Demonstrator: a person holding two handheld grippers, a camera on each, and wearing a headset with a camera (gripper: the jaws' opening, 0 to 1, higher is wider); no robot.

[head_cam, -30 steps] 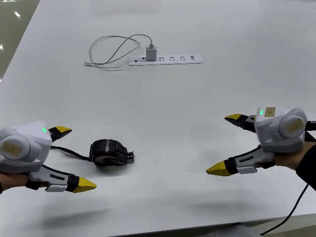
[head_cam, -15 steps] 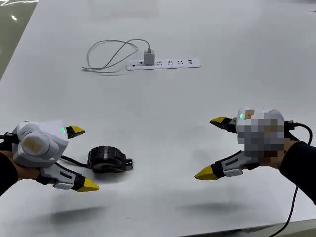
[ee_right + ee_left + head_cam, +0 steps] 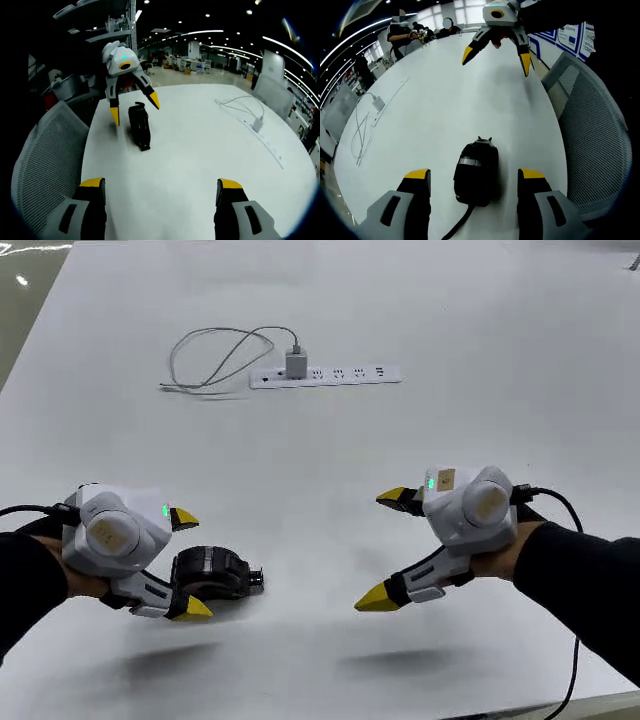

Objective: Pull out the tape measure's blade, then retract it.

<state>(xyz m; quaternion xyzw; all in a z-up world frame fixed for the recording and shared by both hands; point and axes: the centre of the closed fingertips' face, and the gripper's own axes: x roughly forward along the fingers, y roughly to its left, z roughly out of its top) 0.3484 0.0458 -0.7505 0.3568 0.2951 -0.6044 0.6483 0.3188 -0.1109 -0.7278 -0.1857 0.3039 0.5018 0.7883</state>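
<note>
A black tape measure lies on the white table, its blade end pointing right. My left gripper is open and straddles it, one yellow tip on each side, not touching. In the left gripper view the tape measure sits between the jaws, with a cord trailing from its back. My right gripper hangs open to the right of it, well apart, with nothing in it. In the right gripper view the tape measure lies ahead, under the left gripper.
A white power strip with a plugged charger and a looped cable lies at the far side. A mesh chair stands by the table's near edge. People stand at the far end in the left gripper view.
My left gripper has moved right and now straddles the tape measure. My right gripper has come leftwards, closer to it. The tape measure has stayed put.
</note>
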